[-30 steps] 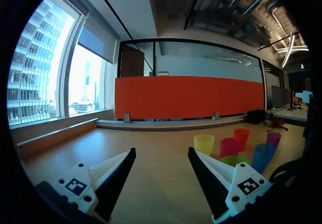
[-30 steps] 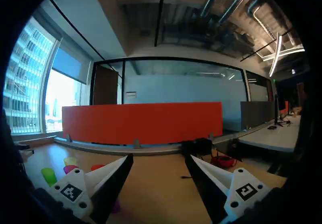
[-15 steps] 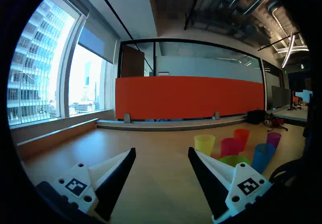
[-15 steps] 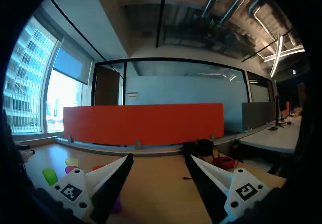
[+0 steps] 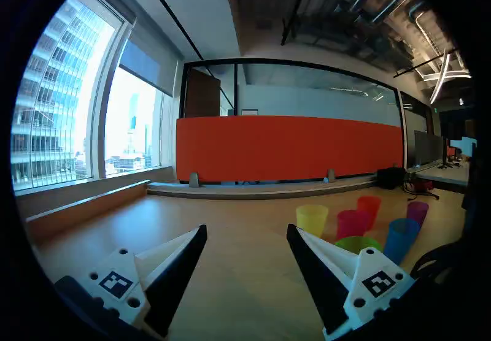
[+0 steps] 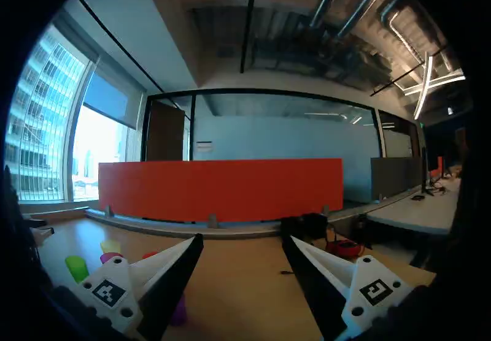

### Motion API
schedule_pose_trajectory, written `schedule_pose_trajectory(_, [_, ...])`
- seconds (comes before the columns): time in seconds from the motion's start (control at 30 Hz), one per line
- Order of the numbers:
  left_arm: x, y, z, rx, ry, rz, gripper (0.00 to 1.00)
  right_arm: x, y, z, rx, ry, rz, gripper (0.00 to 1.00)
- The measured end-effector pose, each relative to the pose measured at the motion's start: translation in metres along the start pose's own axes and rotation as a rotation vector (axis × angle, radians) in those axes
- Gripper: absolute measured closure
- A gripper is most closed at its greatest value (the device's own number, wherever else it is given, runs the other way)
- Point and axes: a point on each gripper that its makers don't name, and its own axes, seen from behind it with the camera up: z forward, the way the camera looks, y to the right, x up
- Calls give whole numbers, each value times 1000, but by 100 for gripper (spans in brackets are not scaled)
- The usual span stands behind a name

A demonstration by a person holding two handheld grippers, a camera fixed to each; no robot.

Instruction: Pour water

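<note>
Several coloured plastic cups stand grouped on the wooden table point(image 5: 245, 230) to the right in the left gripper view: a yellow cup point(image 5: 311, 219), a pink cup point(image 5: 350, 223), an orange-red cup point(image 5: 368, 208), a blue cup point(image 5: 400, 238), a purple cup point(image 5: 417, 211) and a green cup point(image 5: 356, 243) partly behind the right finger. My left gripper point(image 5: 245, 261) is open, empty, to the left of the cups. My right gripper point(image 6: 240, 267) is open and empty too; a green cup point(image 6: 77, 267), a yellow cup point(image 6: 110, 245) and a purple cup point(image 6: 178, 311) sit at its lower left.
An orange partition point(image 5: 288, 146) runs along the table's far edge. Tall windows point(image 5: 61, 114) line the left side. A black bag point(image 6: 301, 226) with cables lies at the far end, and desks with monitors point(image 5: 429, 148) stand at the right.
The right gripper view has tilted slightly, so the partition and cups sit a little lower and further right. The left gripper has stayed still.
</note>
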Motion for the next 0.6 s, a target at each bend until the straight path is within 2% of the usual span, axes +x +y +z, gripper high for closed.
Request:
schedule_pose_trajectory(0.3, [0,-1,0,0,0,1,4,-3,-5,-1,10,4,-13,0])
schedule_pose_trajectory(0.6, [0,-1,0,0,0,1,4,-23,-13,7,28,-18,-24,0])
